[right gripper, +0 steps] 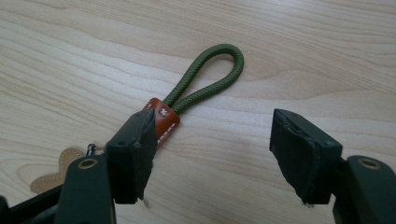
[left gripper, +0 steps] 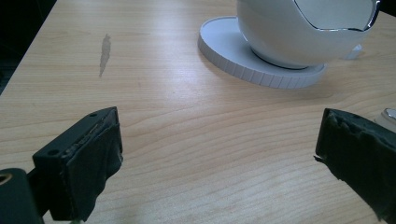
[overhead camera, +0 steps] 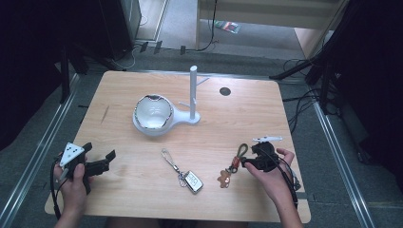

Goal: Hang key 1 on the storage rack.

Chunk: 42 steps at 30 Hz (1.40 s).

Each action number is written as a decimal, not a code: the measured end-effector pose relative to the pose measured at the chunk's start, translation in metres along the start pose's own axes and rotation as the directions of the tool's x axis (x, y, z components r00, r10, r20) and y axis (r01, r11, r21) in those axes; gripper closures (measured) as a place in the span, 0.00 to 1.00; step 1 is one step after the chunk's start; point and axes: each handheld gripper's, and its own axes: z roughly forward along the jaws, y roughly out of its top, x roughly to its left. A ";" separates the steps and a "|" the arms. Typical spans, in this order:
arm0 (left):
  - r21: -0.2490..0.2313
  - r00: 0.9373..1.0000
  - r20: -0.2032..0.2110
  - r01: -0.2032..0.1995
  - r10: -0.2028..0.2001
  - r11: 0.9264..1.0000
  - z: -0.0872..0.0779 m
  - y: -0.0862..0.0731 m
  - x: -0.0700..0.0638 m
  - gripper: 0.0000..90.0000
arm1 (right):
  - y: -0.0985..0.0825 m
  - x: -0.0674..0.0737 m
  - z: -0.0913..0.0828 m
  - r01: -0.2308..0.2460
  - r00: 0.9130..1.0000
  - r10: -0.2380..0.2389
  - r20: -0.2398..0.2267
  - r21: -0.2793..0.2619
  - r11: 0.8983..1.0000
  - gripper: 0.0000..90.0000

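High view: right gripper sits at the table's near edge, jaws apart, empty, beside the green cord keychain. Left gripper view: jaws wide, empty. Right gripper view: soft, light cord loop, probably best pinched at the stiffer leather tab.

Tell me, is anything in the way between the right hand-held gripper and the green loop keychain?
Nothing visible is. The right hand-held gripper is open just above the table, and the keychain lies right in front of it, its brown tab beside one jaw. The car key lies off to the side.
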 end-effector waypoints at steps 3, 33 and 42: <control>0.001 1.000 0.000 -0.003 0.003 1.000 0.000 0.000 0.000 0.01 | 0.003 0.003 0.002 0.011 1.000 -0.011 -0.002 0.020 1.000 0.36; -0.001 1.000 0.010 0.002 -0.002 1.000 0.000 0.000 0.001 0.01 | 0.031 0.012 0.025 -0.075 0.997 0.080 -0.015 0.231 0.970 0.38; -0.001 1.000 0.013 0.005 -0.005 1.000 0.000 0.000 0.001 0.01 | 0.038 0.011 0.030 -0.136 0.989 0.147 -0.015 0.300 0.944 0.41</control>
